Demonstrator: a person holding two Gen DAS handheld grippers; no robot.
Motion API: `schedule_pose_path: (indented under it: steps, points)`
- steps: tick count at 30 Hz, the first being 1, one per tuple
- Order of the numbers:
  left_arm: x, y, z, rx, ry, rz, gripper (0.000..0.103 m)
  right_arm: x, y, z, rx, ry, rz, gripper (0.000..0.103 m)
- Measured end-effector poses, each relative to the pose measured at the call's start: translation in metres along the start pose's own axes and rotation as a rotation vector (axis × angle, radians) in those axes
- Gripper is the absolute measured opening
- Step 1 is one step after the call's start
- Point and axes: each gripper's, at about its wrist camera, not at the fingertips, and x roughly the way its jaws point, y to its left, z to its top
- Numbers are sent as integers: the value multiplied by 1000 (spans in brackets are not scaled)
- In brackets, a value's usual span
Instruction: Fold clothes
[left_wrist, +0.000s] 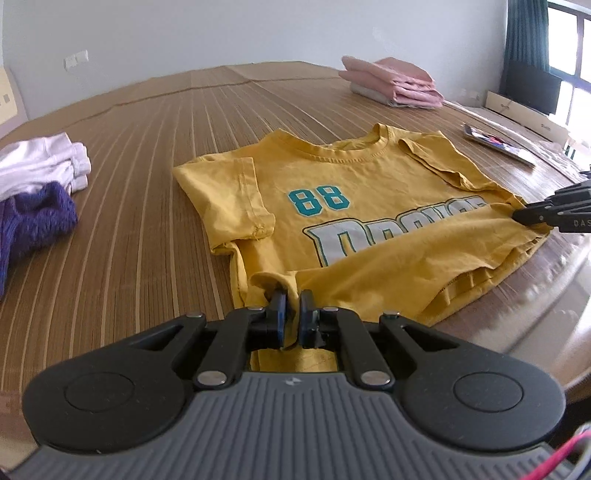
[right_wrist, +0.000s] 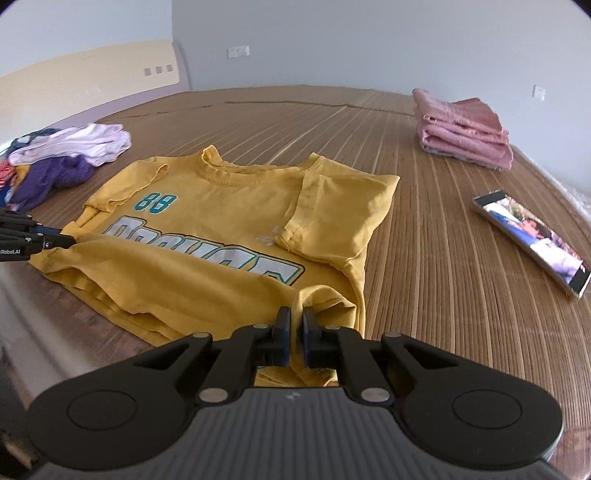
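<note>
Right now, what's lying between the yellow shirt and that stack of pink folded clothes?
Nothing: only bare striped mat separates the yellow shirt from the pink stack. The right wrist view shows it best; the phone lies off to the side.

Matt yellow cotton-like shirt (left_wrist: 369, 229) on ribbed, woven bamboo-like mat (left_wrist: 147, 155)

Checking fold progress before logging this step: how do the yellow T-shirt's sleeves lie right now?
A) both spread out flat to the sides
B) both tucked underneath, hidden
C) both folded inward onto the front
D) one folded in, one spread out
C: on the yellow T-shirt both sleeves lie folded over the printed front, one at the right, the other beside the 88.
</note>
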Motion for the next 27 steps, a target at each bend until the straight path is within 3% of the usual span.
schedule_pose_path:
  steps: [5, 11, 15, 18, 22, 24, 26, 27]
  points:
    - [-10, -2, 5, 17, -17, 3, 7, -11, -8, -3, 35, 18, 66, 6]
    - [-9, 19, 24, -77, -93, -46, 7, -22, -30, 7, 183, -69, 132, 6]
    - [3, 27, 26, -77, -84, 24, 7, -12, -39, 15, 246, -96, 123, 6]
    - [2, 27, 23, -46, -79, 45, 7, 0, -40, 14, 248, -90, 61, 12]
    - [-11, 24, 18, -29, -87, -8, 17, 0, -42, 13, 232, -101, -2, 32]
    - [-18, 19, 15, -5, -80, -27, 29, -5, -45, 11, 224, -122, -19, 34]
    - [-25, 11, 11, 34, -67, -42, 51, -14, -49, 10, 226, -151, -33, 37]
    - [-29, 7, 9, 54, -64, -45, 53, -18, -50, 9, 219, -161, -25, 38]
